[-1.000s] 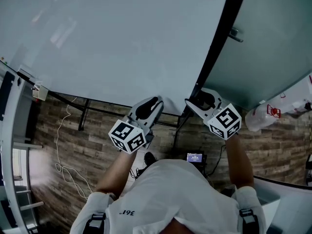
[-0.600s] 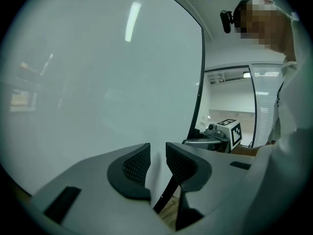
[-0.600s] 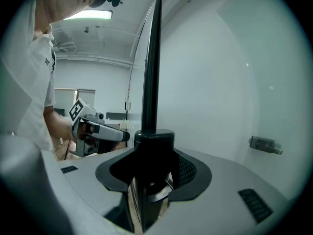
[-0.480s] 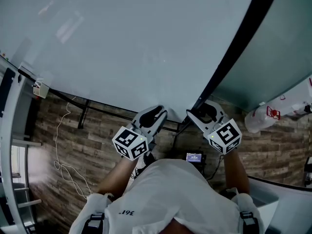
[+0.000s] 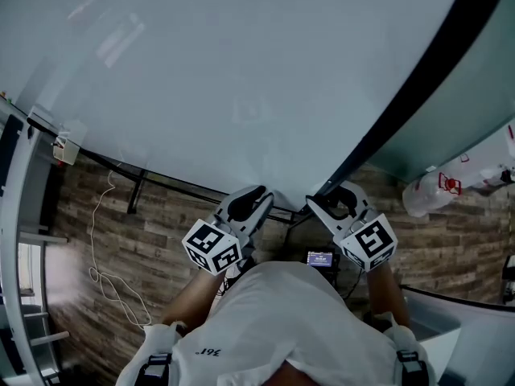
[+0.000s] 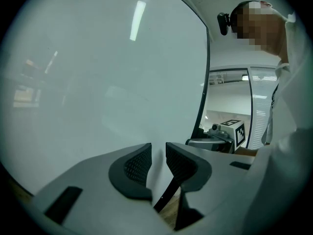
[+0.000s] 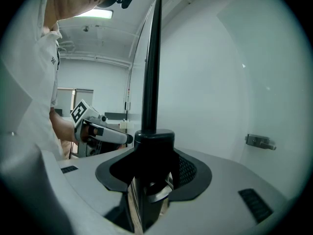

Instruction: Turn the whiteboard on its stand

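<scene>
The big whiteboard [image 5: 241, 79] fills the head view, its black frame edge [image 5: 418, 87] running slantwise from top right down to the lower corner. My left gripper [image 5: 257, 193] is shut on the board's bottom edge just left of that corner. In the left gripper view the thin panel [image 6: 98, 82] passes between the ribbed pads of that gripper [image 6: 157, 160]. My right gripper [image 5: 323, 203] is shut on the black corner of the frame. In the right gripper view the frame edge [image 7: 151, 58] rises straight up out of that gripper [image 7: 154, 165].
Under the board lie a wood-pattern floor [image 5: 161, 240], the dark stand bars [image 5: 137, 187], a loose white cable [image 5: 105, 248] and a small lit screen [image 5: 321, 259]. A pale wall panel [image 5: 475, 71] stands behind at right, a white bagged object [image 5: 451, 187] below it, a white rack [image 5: 16, 215] at left.
The board's black edge has swung to the right and leans more. Both grippers have kept their hold and come slightly down toward the person.
</scene>
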Motion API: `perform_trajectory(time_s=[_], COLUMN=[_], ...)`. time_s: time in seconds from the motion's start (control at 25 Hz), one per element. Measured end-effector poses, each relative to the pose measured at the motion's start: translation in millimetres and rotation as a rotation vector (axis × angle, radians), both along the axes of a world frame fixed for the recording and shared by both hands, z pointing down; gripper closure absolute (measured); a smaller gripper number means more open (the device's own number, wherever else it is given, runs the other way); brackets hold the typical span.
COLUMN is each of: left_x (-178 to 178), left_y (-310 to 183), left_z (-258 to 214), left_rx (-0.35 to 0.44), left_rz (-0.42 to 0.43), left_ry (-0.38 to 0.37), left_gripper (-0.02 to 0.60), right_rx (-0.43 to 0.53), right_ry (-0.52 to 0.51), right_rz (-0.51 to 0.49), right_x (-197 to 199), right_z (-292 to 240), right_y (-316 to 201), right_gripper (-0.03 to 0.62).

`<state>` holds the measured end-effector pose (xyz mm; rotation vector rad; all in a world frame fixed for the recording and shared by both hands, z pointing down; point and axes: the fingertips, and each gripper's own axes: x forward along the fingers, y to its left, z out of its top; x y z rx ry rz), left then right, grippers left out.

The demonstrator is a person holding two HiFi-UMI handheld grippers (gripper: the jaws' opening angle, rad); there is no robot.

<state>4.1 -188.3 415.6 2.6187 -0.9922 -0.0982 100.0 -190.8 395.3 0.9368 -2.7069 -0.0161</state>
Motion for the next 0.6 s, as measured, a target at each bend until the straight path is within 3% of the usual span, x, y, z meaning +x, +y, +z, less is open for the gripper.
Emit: perform_trajectory(time_s=[0.6], left_x=[-4.6], left_y=[-1.4], left_z=[1.0], left_rx=[0.001], left_rz=[0.028], left_ry=[0.009], left_gripper=[0.494], right_rx=[0.028], right_ry=[-0.011], right_rz=[0.025], right_x=[-4.4], right_z=[-0.9], right_y=[-0.6], right_gripper=[0.396])
